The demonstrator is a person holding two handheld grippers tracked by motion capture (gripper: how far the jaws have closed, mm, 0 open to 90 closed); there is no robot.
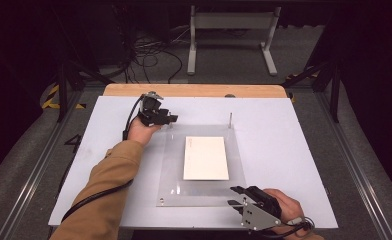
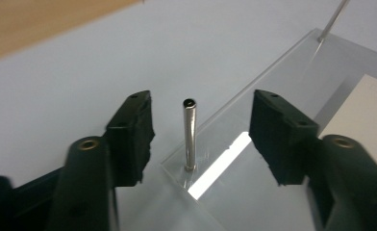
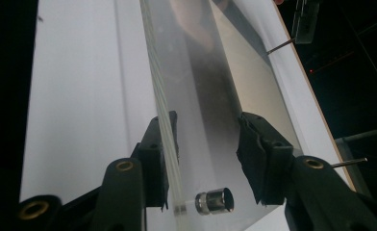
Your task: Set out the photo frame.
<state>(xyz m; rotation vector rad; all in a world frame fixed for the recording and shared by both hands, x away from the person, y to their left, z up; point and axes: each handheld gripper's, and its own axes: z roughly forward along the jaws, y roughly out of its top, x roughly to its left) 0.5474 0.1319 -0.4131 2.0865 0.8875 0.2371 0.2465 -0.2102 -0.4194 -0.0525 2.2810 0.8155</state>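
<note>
Left gripper [image 1: 170, 120] at far-left corner of clear plate [image 1: 171, 165], jaws spread wide either side of upright metal pin [image 2: 189, 134], touching nothing. Right gripper [image 1: 236, 196] at near-right corner, jaws released, straddling plate edge above short metal stud [image 3: 215, 200]. White card [image 1: 206, 158] lies flat mid-plate, well apart from both. Second pin [image 1: 230, 120] at far-right corner. Plate sits on white sheet [image 1: 284, 150], broad bare margins all round; wooden table edge [image 1: 194, 90] far side; dark floor, cables [image 1: 149, 57], grey stand [image 1: 231, 37] beyond.
</note>
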